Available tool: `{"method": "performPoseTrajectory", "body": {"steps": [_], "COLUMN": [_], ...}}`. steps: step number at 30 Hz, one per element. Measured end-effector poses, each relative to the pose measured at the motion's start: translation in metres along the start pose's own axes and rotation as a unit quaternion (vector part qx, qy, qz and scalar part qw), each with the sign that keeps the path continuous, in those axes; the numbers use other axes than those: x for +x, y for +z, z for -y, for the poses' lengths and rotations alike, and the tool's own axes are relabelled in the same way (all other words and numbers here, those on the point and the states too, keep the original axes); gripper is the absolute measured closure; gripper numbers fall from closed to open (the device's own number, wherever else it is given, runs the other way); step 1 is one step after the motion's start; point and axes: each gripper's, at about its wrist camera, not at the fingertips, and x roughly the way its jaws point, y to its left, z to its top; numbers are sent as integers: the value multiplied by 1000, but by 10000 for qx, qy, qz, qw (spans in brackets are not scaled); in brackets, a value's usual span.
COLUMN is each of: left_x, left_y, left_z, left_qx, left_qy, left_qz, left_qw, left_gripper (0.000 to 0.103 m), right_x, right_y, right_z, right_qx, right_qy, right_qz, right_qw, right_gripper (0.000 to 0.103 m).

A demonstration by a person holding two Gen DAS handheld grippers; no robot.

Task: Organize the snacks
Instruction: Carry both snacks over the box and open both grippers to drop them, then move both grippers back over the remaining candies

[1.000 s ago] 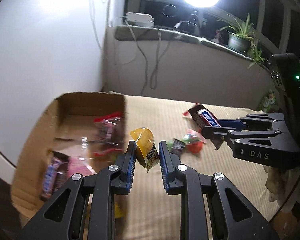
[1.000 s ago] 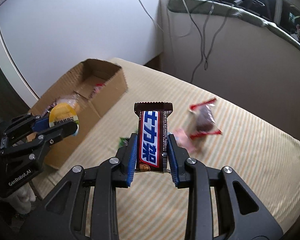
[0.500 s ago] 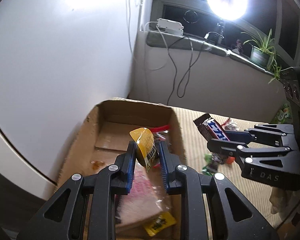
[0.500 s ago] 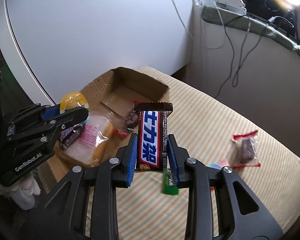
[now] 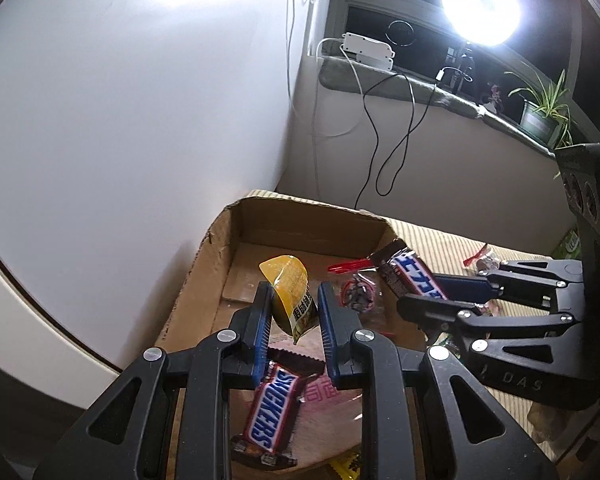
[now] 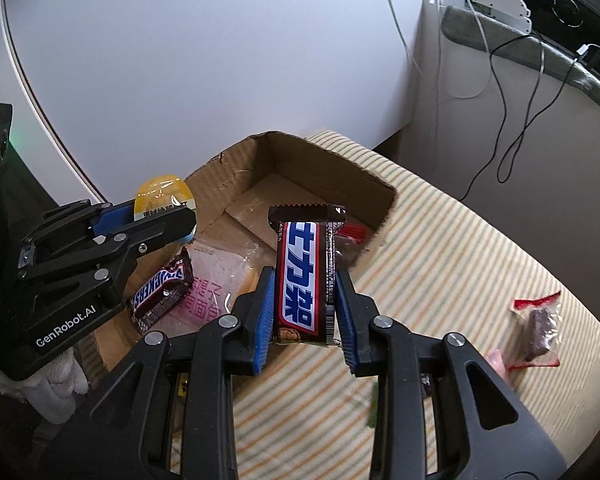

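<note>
Left tongs [image 5: 293,312]: I have them clenched on a yellow jelly cup [image 5: 290,298], label side toward me, hanging above the open cardboard box [image 5: 216,248].
Right tongs [image 6: 305,300]: I have them clamped on a Snickers bar in Chinese lettering [image 6: 304,276], upright, over the box's near right wall.
Box edges: the torn left wall runs close along the white panel [image 5: 120,120]; the far wall is upright; the middle of the floor is bare cardboard.
Box contents: a Snickers bar [image 5: 274,408] lies on a pink-printed clear bag [image 6: 216,276]; a red-sealed candy [image 5: 354,292] sits near the right wall.
Outside the box: on the striped bedding [image 6: 452,264], well apart to the right, lies a dark candy in a clear red-edged wrapper [image 6: 538,324].
</note>
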Motion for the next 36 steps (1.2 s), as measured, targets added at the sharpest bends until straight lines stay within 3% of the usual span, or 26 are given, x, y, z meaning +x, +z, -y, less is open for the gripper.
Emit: {"method": "performPoseTrajectory", "body": {"steps": [8,11,13,19,27,31,36], "left_x": [1,0,-1,-5,-17,-22,-27], "left_y": [0,1,2,2,0,-3,-7], "left_z": [-3,-3,-4,-4,8,24,50], "left_qx": [27,3,-6,-33,-43,-13,111], "left_qy": [64,82,110,142,39,-113,-329], "left_qz": [-41,-18,13,71,170,206,238], "left_qw": [10000,10000,9999,9999,9998,9997,9991], "left_gripper": [78,65,65,65,65,65,65], "right_x": [8,8,5,-6,-28,-49,-69], "right_y": [4,5,6,5,-3,-14,-27], "right_z": [-9,-9,-7,3,18,33,54], "right_qx": [-82,-81,-58,28,49,139,183], "right_qy": [68,41,2,-137,-316,-373,-515], "right_qz": [-36,-36,29,152,287,458,563], "right_qw": [9999,10000,10000,9998,9991,9982,9969], "right_gripper": [73,59,44,35,34,15,14]}}
